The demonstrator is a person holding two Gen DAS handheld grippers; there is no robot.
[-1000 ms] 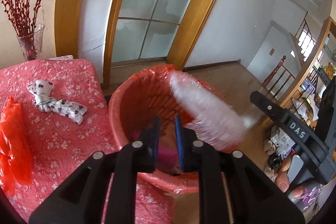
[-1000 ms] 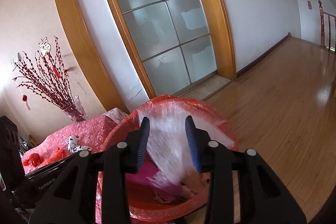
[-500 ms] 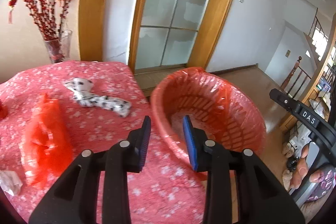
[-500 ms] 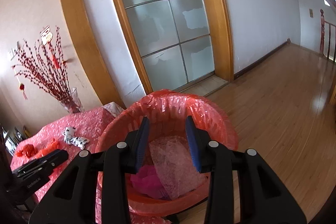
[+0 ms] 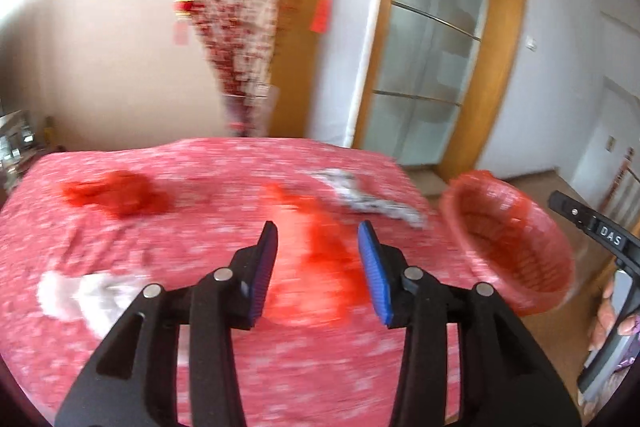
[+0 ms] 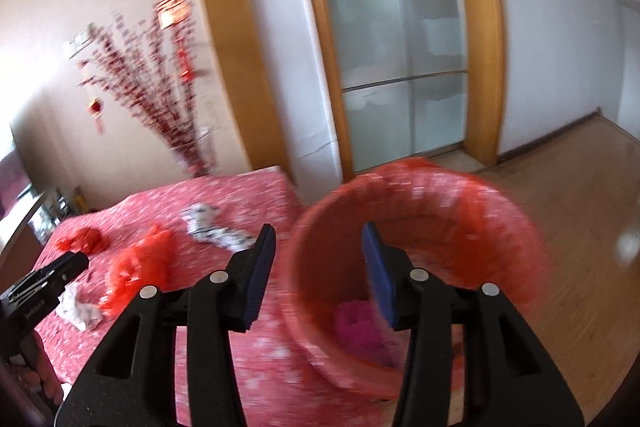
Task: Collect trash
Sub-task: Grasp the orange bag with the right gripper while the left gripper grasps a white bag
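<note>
Plainly, the left gripper point(image 5: 318, 259) is hanging over the table with its blue-padded jaws spread wide and nothing held between them. Just beyond and between the fingertips a crumpled red plastic bag point(image 5: 320, 227) is lying on the red flowered tablecloth point(image 5: 200, 187). Left of the fingers a white crumpled tissue point(image 5: 80, 297) is sitting on the cloth, and farther back on the left a second red wad point(image 5: 116, 193) is resting well apart from it. Behind the bag, toward the far right corner of the table, a white cloth with black spots point(image 5: 372, 197) is stretched out. Off the table's right edge the red-lined basket point(image 5: 516, 255) is standing, with the other tool's black handle showing past it.

The right gripper point(image 6: 318, 259) is likewise gaping open and gripping nothing, and it is hovering at the near rim of the basket point(image 6: 460, 199), with one finger over the tablecloth point(image 6: 240, 195) and the other over the basket's mouth. Inside the basket something pink point(image 6: 356, 327) is lying at the bottom. To the left the spotted cloth point(image 6: 212, 227), the red bag point(image 6: 136, 267), the red wad point(image 6: 82, 239) and the tissue point(image 6: 78, 309) are spread across the table. A vase of red berry branches point(image 6: 160, 75) is standing at the table's back edge before a wood-framed glass door point(image 6: 396, 39). Both views are blurring with motion.
</note>
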